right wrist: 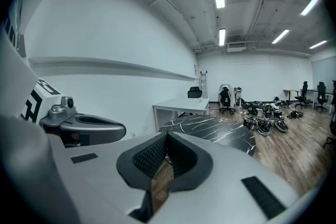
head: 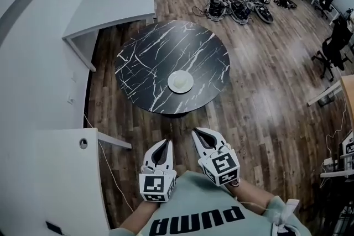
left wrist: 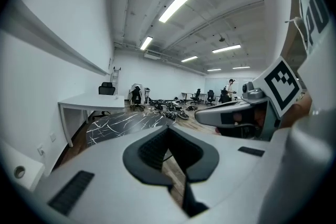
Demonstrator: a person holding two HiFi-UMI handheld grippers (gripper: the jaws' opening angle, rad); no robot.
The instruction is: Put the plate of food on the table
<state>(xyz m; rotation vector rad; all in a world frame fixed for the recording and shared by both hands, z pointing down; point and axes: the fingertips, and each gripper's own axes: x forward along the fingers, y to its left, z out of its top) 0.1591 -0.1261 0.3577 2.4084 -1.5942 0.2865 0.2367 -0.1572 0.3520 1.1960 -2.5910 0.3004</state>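
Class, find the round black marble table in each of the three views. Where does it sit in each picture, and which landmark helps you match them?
Head view: the marble table sits in the upper centre of the picture.
Left gripper view: the marble table lies left of centre, at mid-height.
Right gripper view: the marble table lies right of centre, at mid-height.
Shared landmark: the white desk just beyond the table.

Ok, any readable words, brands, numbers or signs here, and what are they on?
"puma": dark letters on the person's pale green shirt, seen upside down in the head view.
Square markers on the left gripper and right gripper: black-and-white patterns, no letters.
Nothing else is readable.
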